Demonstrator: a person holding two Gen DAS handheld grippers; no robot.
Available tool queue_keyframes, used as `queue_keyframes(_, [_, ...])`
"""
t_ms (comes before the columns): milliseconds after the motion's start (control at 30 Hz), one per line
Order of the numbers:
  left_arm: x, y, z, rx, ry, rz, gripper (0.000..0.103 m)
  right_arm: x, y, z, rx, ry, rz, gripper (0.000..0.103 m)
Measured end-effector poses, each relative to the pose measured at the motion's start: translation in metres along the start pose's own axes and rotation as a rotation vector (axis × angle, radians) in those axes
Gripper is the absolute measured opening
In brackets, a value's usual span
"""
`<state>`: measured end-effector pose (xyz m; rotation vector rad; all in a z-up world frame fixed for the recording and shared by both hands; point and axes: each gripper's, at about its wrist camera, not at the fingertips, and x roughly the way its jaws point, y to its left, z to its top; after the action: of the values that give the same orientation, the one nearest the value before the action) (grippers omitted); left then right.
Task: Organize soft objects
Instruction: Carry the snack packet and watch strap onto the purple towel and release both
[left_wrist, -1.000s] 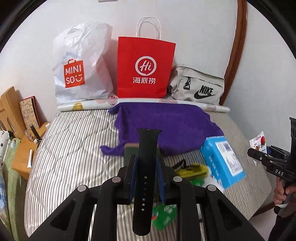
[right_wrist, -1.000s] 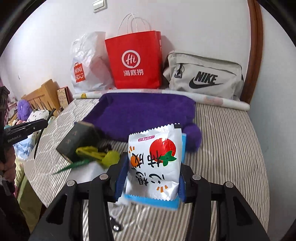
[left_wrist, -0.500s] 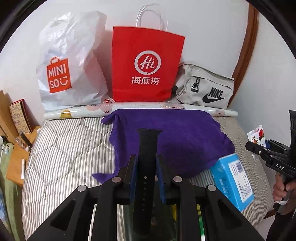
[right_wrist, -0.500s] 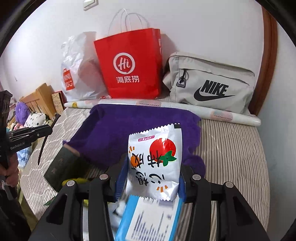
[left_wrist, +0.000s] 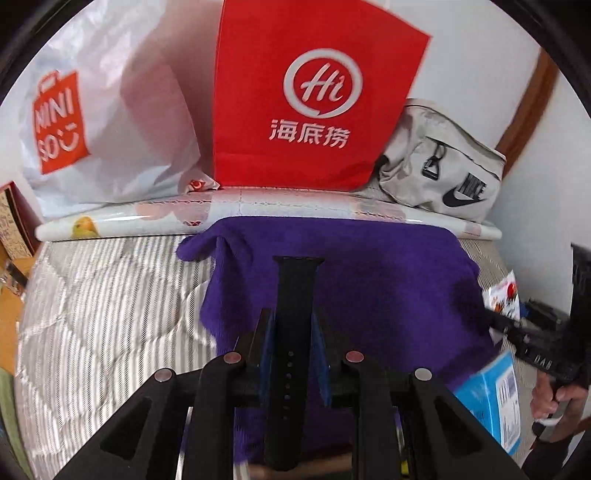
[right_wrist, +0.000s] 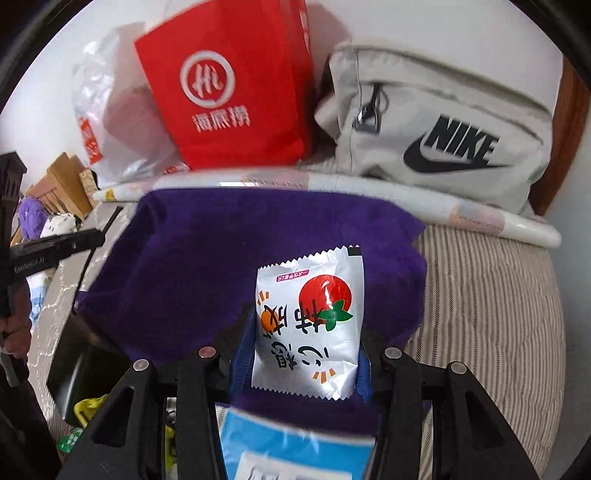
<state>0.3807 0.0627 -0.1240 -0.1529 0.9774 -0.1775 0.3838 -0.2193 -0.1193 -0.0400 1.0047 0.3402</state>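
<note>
While both loads hang over the purple towel (left_wrist: 369, 288) at the bed's back edge, I keep the left gripper (left_wrist: 293, 332) clamped on the black strap (left_wrist: 293, 306) and the right gripper (right_wrist: 306, 350) on the snack packet (right_wrist: 308, 325) — presumably bound for the bags.

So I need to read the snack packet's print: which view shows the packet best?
The right wrist view: the snack packet fills the centre, clamped in the right gripper. The left wrist view shows only a small, partly hidden corner of it at the right edge.
</note>
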Motion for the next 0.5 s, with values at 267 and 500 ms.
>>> queue_keyframes(267, [0.041,0.011,0.015,-0.023,0.054,0.021,0.02,0.032,-0.003,0.008,-0.006,0.067,0.001,0.046])
queue_keyframes(500, [0.062,0.016,0.019,-0.03,0.09,0.03,0.02,0.05,-0.007,0.009,-0.001,0.12,0.005,0.047])
